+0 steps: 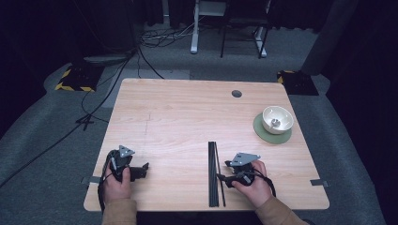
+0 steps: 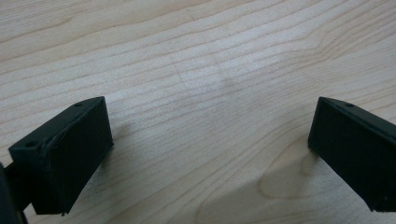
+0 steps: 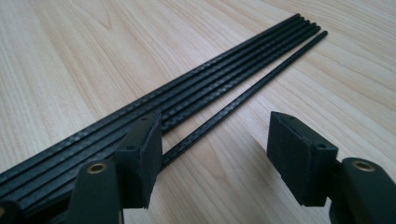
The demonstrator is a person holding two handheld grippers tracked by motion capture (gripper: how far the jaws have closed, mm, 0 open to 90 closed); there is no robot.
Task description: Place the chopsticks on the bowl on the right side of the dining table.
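Several thin black rods (image 1: 213, 173) lie side by side on the wooden table (image 1: 187, 112), running front to back near the front edge. In the right gripper view the packed rods (image 3: 205, 79) pass under the left jaw, and one separate rod (image 3: 261, 79) runs in between the jaws. My right gripper (image 1: 224, 170) (image 3: 215, 140) is open, low over the rods' near end, gripping nothing. My left gripper (image 1: 143, 169) (image 2: 210, 144) is open over bare wood at the front left, held by a hand.
A white bowl (image 1: 277, 119) with a small object inside sits on a green coaster (image 1: 262, 132) at the right. A round cable hole (image 1: 236, 93) is near the far edge. Cables and stands cover the floor beyond the table.
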